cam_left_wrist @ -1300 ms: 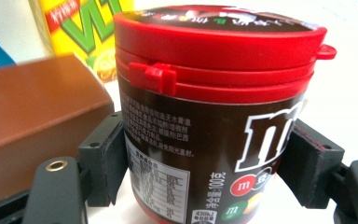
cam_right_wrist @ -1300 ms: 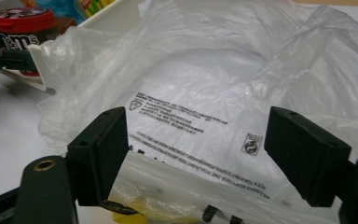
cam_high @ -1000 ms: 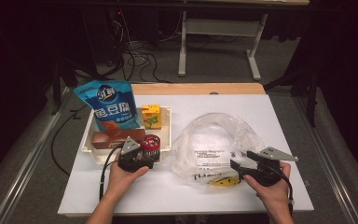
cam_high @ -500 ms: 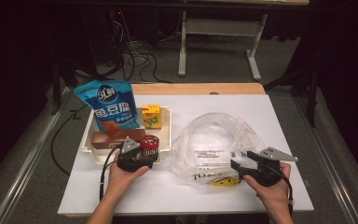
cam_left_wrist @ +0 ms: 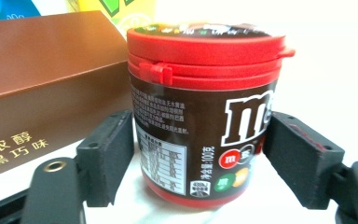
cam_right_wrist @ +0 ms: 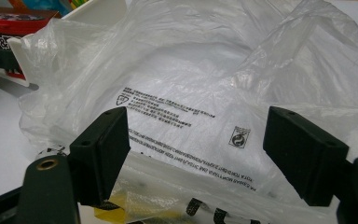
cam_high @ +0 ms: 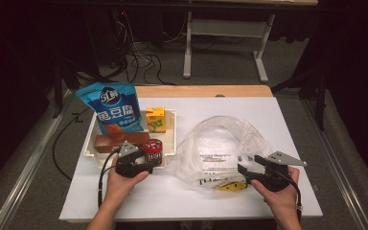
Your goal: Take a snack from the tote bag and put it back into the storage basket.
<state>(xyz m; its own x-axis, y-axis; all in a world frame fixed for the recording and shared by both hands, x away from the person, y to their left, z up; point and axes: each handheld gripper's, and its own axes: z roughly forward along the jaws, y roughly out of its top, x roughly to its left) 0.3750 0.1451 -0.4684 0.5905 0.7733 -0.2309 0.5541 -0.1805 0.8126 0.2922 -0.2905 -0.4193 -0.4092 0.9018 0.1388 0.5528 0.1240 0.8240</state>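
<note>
A brown candy jar with a red lid (cam_high: pixel 152 150) (cam_left_wrist: pixel 200 116) stands at the front right corner of the white tray (cam_high: pixel 170 114). My left gripper (cam_high: pixel 151 159) (cam_left_wrist: pixel 196 156) reaches in from the near side, one black pad against each side of the jar, shut on it. A clear plastic bag (cam_high: pixel 225 143) (cam_right_wrist: pixel 205 79) with printed text lies open at the right of the table. At the bag's near edge my right gripper (cam_high: pixel 243 175) (cam_right_wrist: pixel 198 149) points left, open, its pads wide apart with the bag's rim low between them.
The tray also holds a blue snack bag (cam_high: pixel 112 110), a yellow juice carton (cam_high: pixel 155 119) and a brown chocolate box (cam_high: pixel 110 142) (cam_left_wrist: pixel 42 88) just left of the jar. Something yellow (cam_high: pixel 230 186) lies under the bag's front edge. A wooden strip (cam_high: pixel 206 91) borders the table's far edge.
</note>
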